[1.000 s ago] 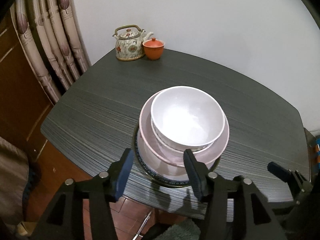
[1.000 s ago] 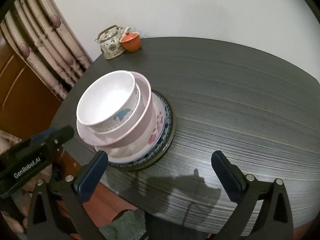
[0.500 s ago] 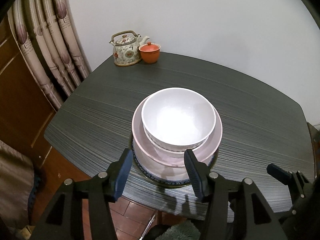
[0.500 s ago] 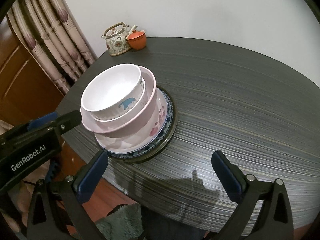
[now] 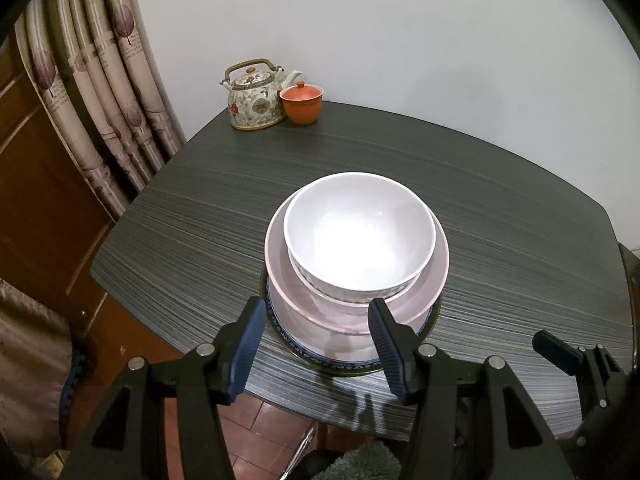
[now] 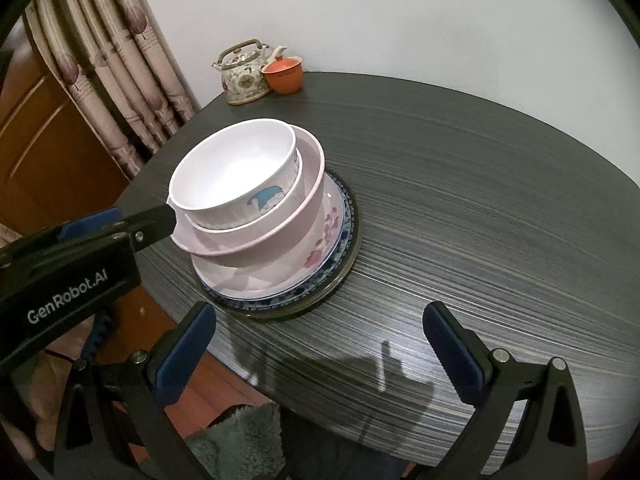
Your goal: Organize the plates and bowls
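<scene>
Dark, streaked wood grain covers the table (image 5: 500, 216), which stands against a plain white wall with a patterned curtain (image 5: 100, 92) at the left. One stack of dishes sits near the table's front edge: two bowls nested over what look like three plates, though the lower rims are hard to separate. One white bowl (image 5: 360, 236) sits upright, mouth up, inside one pink bowl (image 5: 438, 264); beneath lie a floral plate (image 6: 320, 240), a blue-rimmed plate (image 6: 348, 216) and a dark plate (image 6: 354, 248), all flat. At the far corner stand one teapot (image 5: 254, 98) and one orange lidded cup (image 5: 301, 103), just beside each other. The left gripper (image 5: 316, 348) hovers before the stack, fingers spread halfway, pinching nothing. The right gripper (image 6: 320, 354) has fingers spread wide over bare table.
</scene>
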`<state>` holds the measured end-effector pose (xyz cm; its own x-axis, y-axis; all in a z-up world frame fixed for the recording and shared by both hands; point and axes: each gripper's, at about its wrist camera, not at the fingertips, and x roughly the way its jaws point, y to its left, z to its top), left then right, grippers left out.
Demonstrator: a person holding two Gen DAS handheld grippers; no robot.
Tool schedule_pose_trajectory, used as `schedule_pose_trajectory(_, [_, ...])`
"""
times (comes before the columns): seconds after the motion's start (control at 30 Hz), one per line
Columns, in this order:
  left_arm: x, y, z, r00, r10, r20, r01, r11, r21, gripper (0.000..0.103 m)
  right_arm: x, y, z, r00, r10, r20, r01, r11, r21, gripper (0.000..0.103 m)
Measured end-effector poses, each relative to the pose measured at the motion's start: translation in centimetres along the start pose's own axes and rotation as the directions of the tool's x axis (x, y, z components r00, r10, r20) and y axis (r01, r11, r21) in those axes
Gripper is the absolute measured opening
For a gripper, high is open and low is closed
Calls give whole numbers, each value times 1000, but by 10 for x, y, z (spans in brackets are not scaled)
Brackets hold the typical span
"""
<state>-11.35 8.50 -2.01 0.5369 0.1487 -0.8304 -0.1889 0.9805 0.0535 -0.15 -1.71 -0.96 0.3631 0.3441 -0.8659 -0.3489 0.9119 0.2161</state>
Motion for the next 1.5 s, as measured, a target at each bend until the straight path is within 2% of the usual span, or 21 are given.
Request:
schedule_pose_trajectory(1.23, [5, 1, 0, 1000, -14, -26, 14, 1000, 21, 55, 9, 7, -1, 999, 1, -34, -2, 1000, -12, 103])
schedule_pose_trajectory(1.5, [2, 2, -1, 1000, -23, -9, 23, 999, 37, 55, 11, 8, -1, 999, 1, -36, -2, 1000, -12, 103])
